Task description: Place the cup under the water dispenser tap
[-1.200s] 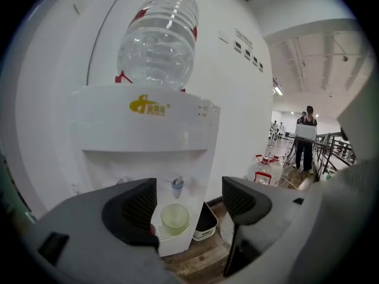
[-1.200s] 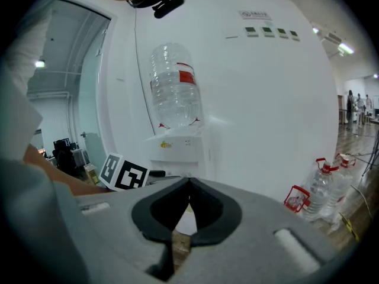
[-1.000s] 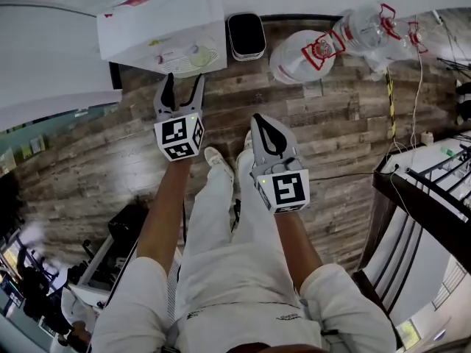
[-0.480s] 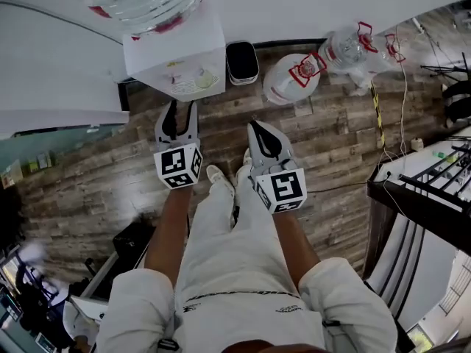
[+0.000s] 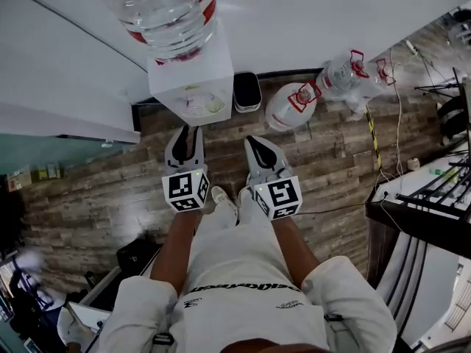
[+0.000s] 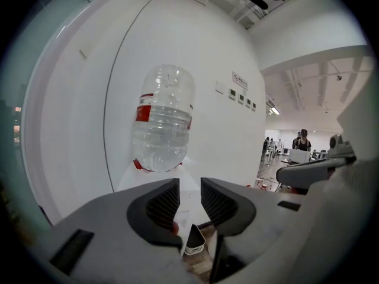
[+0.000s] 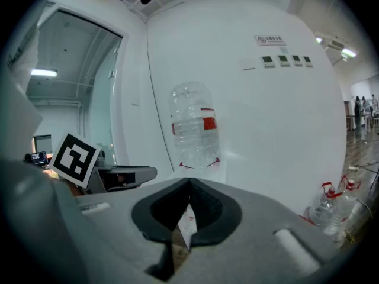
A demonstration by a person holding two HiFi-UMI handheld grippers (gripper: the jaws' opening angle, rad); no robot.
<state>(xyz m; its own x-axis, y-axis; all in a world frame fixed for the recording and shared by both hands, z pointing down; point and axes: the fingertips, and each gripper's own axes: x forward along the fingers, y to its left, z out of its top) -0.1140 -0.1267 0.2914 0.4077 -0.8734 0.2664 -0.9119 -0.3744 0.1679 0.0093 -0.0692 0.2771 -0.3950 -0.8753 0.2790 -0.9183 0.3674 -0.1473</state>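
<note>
**1. Tongs.** The left gripper (image 5: 185, 131) is empty. Its jaws are closing, with a narrow gap left between the pads. The right gripper (image 5: 254, 140) is clenched on nothing. Both point toward the water dispenser (image 5: 193, 76) at 12 o'clock.

**2. Task item.** We take the small pale round object on the dispenser's ledge to be the cup (image 5: 214, 106). It lies at 12 o'clock from the left gripper, apart from both tools. We cannot tell whether it sits beneath a tap.

**3. Risks.**
- **Pushing instead of grasping:** neither tool stands wide enough to take a cup. An approach as they are would push it, and a light cup would likely tip or slide off the ledge.
- **Striking the dispenser:** the ledge lies tucked below the inverted bottle (image 5: 168, 13). A high approach could strike the housing.
- **Clipping the bin:** the black bin (image 5: 246, 92) stands just beside the dispenser, at 1 o'clock from the left gripper. A sideways swing could clip it.
</note>
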